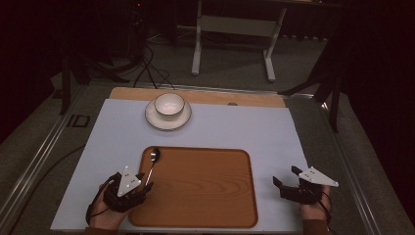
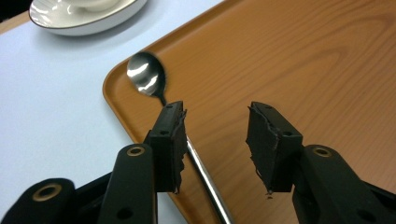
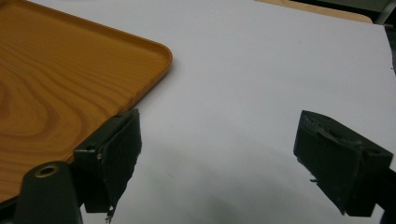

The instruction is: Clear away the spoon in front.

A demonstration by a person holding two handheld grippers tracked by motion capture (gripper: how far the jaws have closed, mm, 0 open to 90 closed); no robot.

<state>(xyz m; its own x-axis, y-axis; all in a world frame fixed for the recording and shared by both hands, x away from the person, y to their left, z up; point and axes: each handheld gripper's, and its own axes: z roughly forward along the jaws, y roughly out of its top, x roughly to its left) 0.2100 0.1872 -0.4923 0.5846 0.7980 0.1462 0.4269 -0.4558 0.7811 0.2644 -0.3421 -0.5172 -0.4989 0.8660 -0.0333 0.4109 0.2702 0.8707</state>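
While the left claw [image 1: 145, 184] stands at the near left corner of the tray [image 1: 195, 205], its jaws are apart and they press on nothing. The spoon [image 1: 152, 164] lies on the tray along the left rim, with its bowl toward the far corner and its handle coming back toward the person. In the left gripper view the spoon [image 2: 147, 79] shows its shiny bowl just inside the tray [image 2: 303, 60] corner, and the handle runs down close beside the left jaw; it is possibly touching that jaw's pad, but I cannot tell this for sure. The right jaw of this claw stands well apart from the handle, over the bare wood.

The right claw [image 1: 288, 182] rests on the pale mat [image 1: 244, 127] just beside the right edge of the tray, and its jaws are wide, with nothing between them. In the right gripper view this claw [image 3: 219, 161] has the white mat [image 3: 261, 70] under the gap, and the rounded tray [image 3: 56, 84] corner lies at the left, near the left jaw.

At the far side of the desk [image 1: 254, 99], a white bowl [image 1: 169, 105] stands on a saucer [image 1: 156, 121], well apart from the tray and from both claws. A hand [image 1: 105, 213] holds each gripper from the near edge.
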